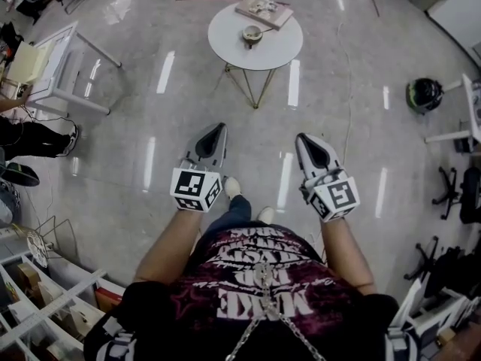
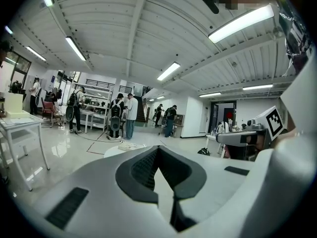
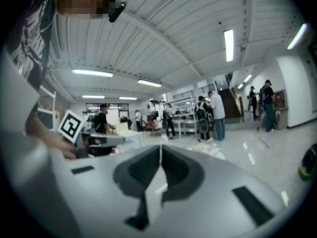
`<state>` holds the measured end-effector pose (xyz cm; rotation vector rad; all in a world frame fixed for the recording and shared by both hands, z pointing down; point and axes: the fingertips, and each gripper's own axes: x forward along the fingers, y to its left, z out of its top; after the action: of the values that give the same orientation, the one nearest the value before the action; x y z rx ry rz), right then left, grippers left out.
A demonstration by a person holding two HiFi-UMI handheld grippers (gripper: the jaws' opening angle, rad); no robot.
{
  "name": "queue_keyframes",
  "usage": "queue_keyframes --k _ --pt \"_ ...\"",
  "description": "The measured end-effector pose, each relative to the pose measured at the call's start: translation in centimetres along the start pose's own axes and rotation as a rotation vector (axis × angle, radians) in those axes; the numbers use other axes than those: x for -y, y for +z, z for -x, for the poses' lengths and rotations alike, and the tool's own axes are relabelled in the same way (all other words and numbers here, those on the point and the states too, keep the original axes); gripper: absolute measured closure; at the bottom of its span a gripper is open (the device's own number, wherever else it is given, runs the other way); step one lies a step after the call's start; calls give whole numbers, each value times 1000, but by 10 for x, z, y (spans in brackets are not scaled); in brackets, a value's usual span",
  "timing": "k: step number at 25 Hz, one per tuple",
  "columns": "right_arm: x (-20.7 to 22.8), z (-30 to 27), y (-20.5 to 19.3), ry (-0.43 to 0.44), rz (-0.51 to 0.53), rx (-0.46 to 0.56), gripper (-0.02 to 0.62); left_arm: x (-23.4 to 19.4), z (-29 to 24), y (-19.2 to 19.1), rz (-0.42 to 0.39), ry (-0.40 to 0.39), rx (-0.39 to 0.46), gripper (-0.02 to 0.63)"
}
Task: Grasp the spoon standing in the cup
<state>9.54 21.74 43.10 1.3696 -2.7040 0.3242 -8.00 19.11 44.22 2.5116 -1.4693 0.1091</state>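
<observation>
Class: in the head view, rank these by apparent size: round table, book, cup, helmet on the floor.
1. round table
2. book and helmet: they look about alike, so not ranked
3. cup, smallest

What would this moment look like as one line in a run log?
stage: before reach | left tongs: shut, empty | right tongs: shut, empty | cup: on round table ahead, untouched

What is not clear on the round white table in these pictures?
Head view: small pale cup on the round white table, too small; spoon unconfirmed.
Head view: flat beige object at the far rim, too small to identify.
Left gripper view, right gripper view: the left gripper and right gripper hide the cup.
</observation>
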Motion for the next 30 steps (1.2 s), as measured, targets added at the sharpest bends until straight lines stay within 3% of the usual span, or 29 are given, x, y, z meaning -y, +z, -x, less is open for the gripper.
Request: queue_keyframes --k 12,30 --pt "39 -52 40 -100 58 41 561 -39 -43 44 -48 -28 58 581" --pt "-1 -90 63 -110 98 29 561 -94 -36 55 -4 -44 84 581"
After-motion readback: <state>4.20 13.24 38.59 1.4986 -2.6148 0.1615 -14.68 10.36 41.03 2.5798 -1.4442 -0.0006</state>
